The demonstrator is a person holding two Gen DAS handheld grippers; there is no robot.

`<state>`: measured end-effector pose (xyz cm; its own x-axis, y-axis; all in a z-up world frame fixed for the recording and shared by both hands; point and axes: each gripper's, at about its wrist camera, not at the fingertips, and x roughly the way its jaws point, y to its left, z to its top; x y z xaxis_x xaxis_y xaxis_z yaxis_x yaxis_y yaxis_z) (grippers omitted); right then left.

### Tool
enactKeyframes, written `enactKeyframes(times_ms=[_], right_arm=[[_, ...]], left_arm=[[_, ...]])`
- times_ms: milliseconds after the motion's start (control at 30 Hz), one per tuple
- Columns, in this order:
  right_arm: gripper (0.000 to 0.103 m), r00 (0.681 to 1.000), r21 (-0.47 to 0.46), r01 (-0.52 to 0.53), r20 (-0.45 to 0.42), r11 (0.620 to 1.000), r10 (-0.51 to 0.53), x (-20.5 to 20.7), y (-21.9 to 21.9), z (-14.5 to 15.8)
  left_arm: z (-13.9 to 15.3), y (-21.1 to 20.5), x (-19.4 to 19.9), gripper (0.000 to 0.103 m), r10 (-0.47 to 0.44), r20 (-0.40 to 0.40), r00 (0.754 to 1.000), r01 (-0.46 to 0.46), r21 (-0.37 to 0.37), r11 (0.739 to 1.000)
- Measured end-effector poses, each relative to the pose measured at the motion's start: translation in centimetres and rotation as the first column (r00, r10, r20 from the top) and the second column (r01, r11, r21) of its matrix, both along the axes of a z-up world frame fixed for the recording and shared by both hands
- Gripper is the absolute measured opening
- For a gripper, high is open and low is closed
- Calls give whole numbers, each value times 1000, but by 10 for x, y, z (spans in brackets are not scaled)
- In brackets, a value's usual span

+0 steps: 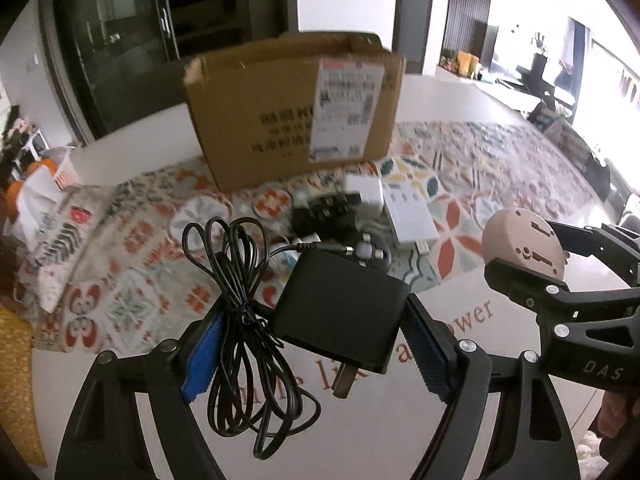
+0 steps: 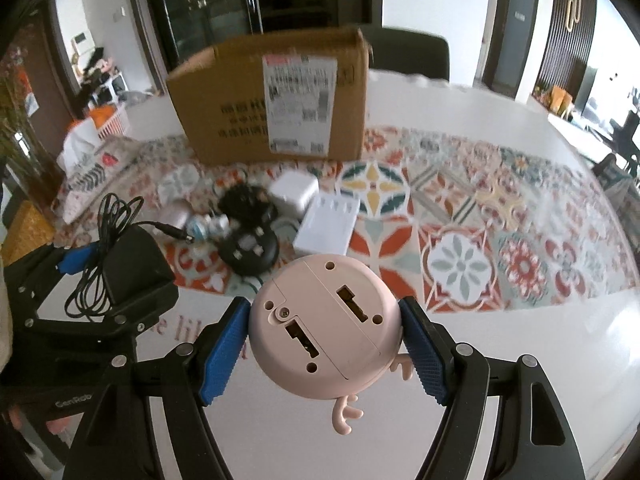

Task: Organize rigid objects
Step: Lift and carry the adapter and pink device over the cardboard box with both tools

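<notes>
My left gripper [image 1: 316, 344] is shut on a black power adapter [image 1: 340, 308] together with its bundled black cable [image 1: 236, 312], held above the white table. The adapter's plug prongs point down. My right gripper [image 2: 324, 344] is shut on a round pink device [image 2: 324, 324] with small antlers, its underside facing the camera. In the left wrist view that pink device [image 1: 524, 248] and the right gripper show at the right. In the right wrist view the adapter [image 2: 136, 264] and the left gripper show at the left. An open cardboard box [image 1: 296, 108] [image 2: 272, 96] stands behind.
A patterned mat [image 2: 480, 216] covers the table's middle. On it, before the box, lie a white charger cube [image 2: 294, 192], a flat white case [image 2: 326, 224], round black chargers [image 2: 248, 248] and small pale items. A dark chair [image 2: 412, 52] stands behind the table [image 2: 520, 344].
</notes>
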<state>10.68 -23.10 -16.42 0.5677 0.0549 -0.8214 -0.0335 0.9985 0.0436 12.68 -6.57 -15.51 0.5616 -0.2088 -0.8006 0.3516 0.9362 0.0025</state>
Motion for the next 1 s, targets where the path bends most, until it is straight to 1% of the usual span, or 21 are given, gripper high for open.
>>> enactKeyframes(times_ms=[333, 633, 800, 1000], right_arm=[[75, 992, -12, 4, 130, 1000, -2, 7, 9, 47], [75, 971, -16, -4, 238, 1000, 7, 26, 14, 85], [75, 954, -18, -3, 300, 1000, 8, 40, 15, 105], [75, 942, -6, 0, 336, 1000, 2, 67, 13, 122]], left_arm=[[50, 13, 7, 82, 53, 99, 994, -51, -23, 998], [89, 20, 26, 82, 74, 186, 980, -69, -36, 997], [104, 22, 40, 82, 86, 211, 974, -79, -38, 996], [122, 22, 69, 82, 80, 218, 973, -68, -61, 996]])
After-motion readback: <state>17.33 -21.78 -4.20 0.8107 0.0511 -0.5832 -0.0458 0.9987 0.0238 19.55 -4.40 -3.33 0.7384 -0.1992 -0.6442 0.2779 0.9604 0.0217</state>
